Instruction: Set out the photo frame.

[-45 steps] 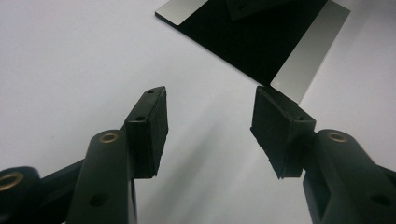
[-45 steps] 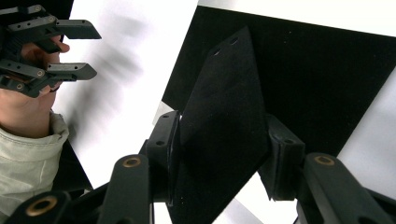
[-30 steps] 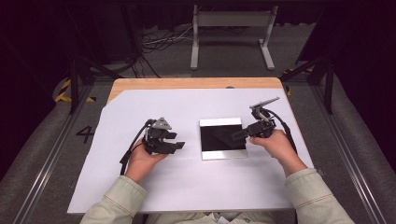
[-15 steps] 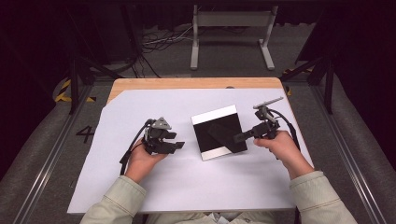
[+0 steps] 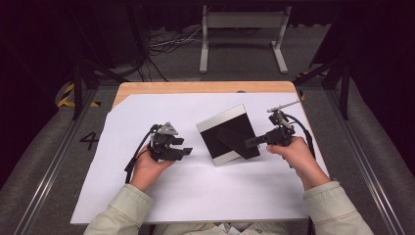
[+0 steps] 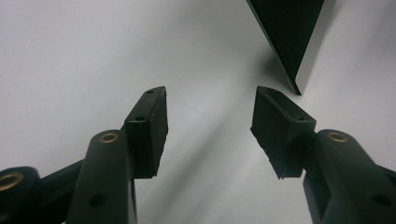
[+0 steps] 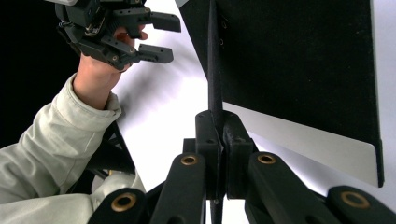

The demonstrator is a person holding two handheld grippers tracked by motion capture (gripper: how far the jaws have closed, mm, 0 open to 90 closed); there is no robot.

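Around you the room was dark, with a metal stand (image 5: 242, 19) and loose cables (image 5: 166, 44) on the grey floor beyond the desk (image 5: 205, 87). The desk showed bare wood only along its far edge; a white sheet (image 5: 195, 196) covered the rest. Near the middle of that sheet, slightly to your right, sat the frame (image 5: 227, 134), back side facing you. It was turned at an angle, and it looked tipped up rather than lying flat. Your right claw (image 5: 248, 142) was closed tight on the thin black strut (image 7: 214, 70) at the frame's back, so the grip was made. Your left claw (image 5: 186, 146) rested well apart from the frame, jaws open and holding nothing, with the frame's corner just beyond its tips. By my reading you were partway: the strut was caught and swung out, but the frame was not yet standing on it unaided, and you had yet to let go.
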